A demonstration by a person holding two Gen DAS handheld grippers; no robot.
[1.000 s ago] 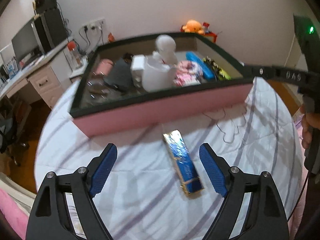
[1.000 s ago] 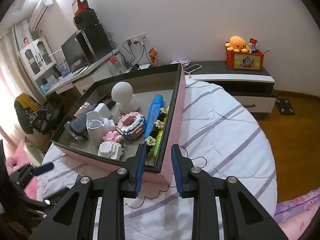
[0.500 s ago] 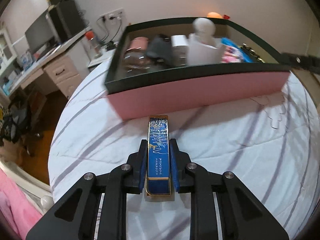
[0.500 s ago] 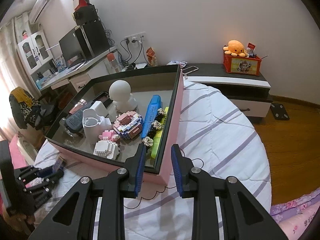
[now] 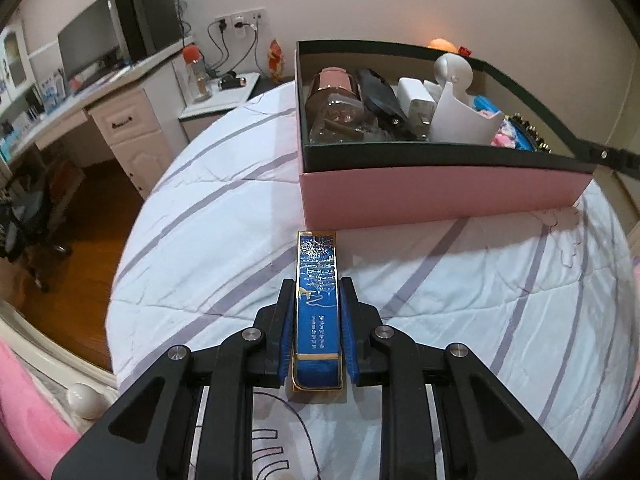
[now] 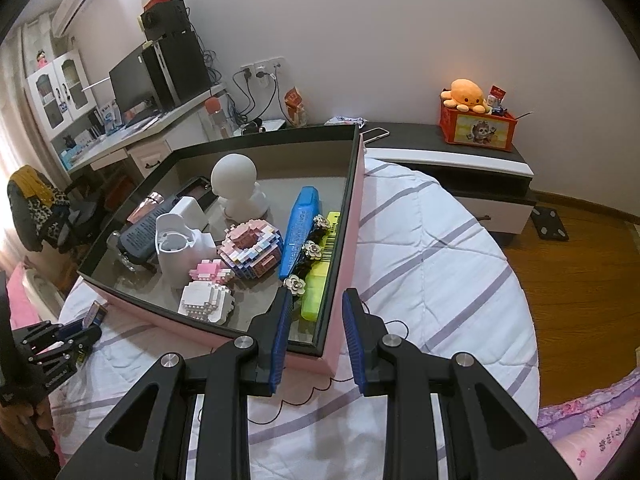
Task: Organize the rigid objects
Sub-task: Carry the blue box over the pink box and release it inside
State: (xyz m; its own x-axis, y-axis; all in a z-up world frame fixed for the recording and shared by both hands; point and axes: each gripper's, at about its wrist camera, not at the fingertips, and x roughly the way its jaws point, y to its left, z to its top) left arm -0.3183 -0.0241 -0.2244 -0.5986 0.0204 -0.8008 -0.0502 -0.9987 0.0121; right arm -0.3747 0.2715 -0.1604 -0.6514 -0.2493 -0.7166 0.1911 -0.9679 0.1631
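A long blue box with gold trim (image 5: 318,304) sits lengthwise between the pads of my left gripper (image 5: 317,284), which is shut on it just above the striped bedspread. Its far end points at the near left corner of the pink box (image 5: 440,196). That dark-rimmed pink box holds a white round-headed figure (image 6: 236,184), a white cup (image 6: 176,248), brick models (image 6: 252,248) and a blue case (image 6: 300,232). My right gripper (image 6: 317,294) straddles the pink box's near corner wall (image 6: 348,240) and is shut on it. My left gripper (image 6: 64,340) shows at the far left with the blue box (image 6: 94,314).
The round bed (image 5: 460,320) drops off to wooden floor (image 5: 92,216) on the left. A white desk with a monitor (image 5: 92,44) stands beyond it, and a low dark cabinet (image 6: 460,160) carries a red box with an orange plush (image 6: 466,94).
My left gripper closed on the blue box, which lay loose on the bedspread, and carried it left toward the pink box's left end. My right gripper kept its hold.
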